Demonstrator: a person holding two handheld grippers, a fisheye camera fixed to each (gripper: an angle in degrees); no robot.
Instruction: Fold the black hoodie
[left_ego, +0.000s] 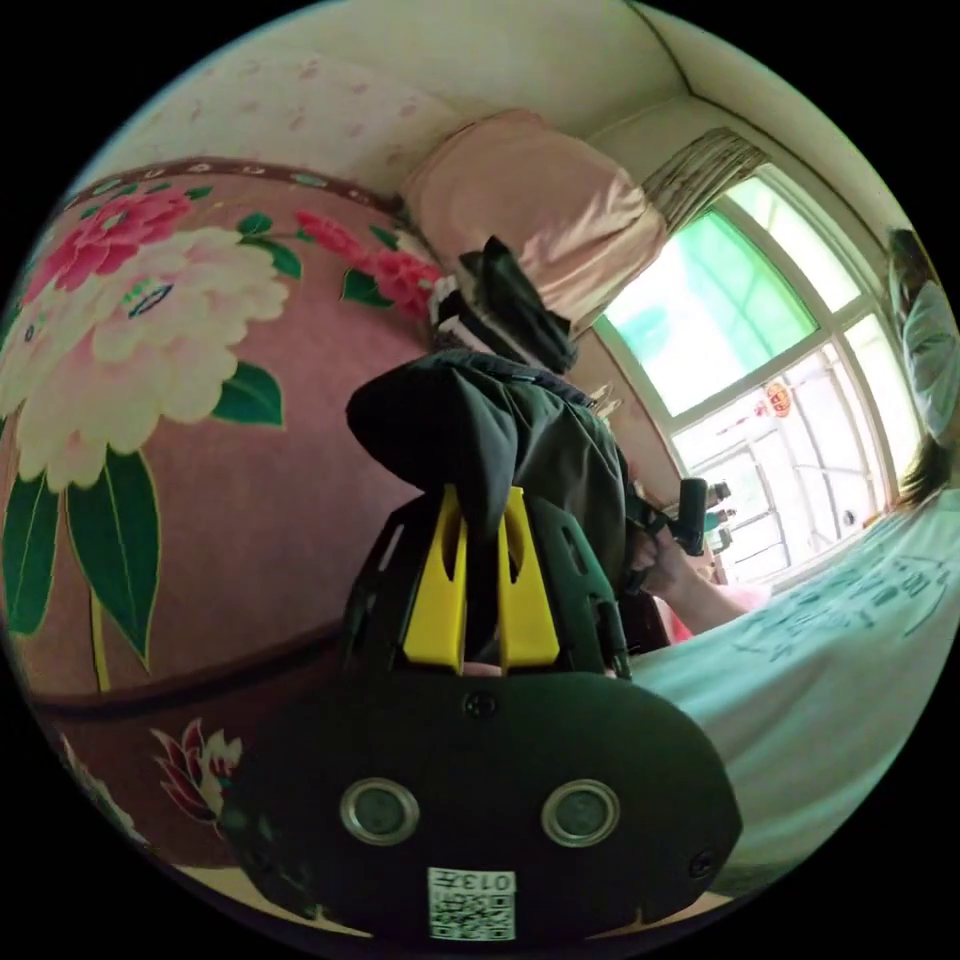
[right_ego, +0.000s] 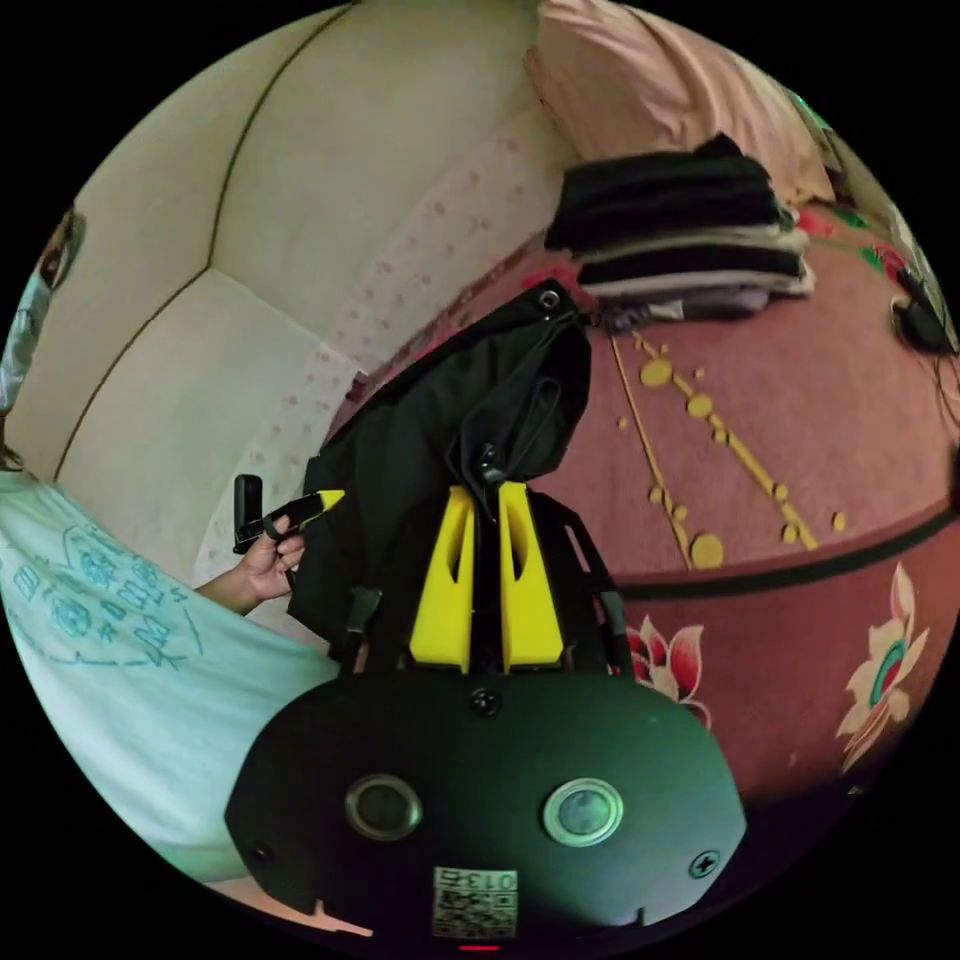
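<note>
Early stage: one hoodie (left_ego: 500, 440) lifted off the bed (left_ego: 250, 520), bunched, no folds made yet. Left hand-held gripper (left_ego: 487, 515) pinching cloth at 12 o'clock; right hand-held gripper (right_ego: 487, 500) likewise pinching the hoodie by its drawcord. One stack of folded clothes (right_ego: 685, 235) at 1 o'clock. Spreading and folding all left.

We are seeing a black hoodie (left_ego: 500, 430) between yellow jaws. At nine o'clock, a pink bedspread (left_ego: 250, 480) is showing white and red flowers.

Bunched black fabric hoodie (right_ego: 440, 470) hides most of the far yellow-jawed gripper (right_ego: 335, 496) at 9 o'clock; only one fingertip pokes out.
</note>
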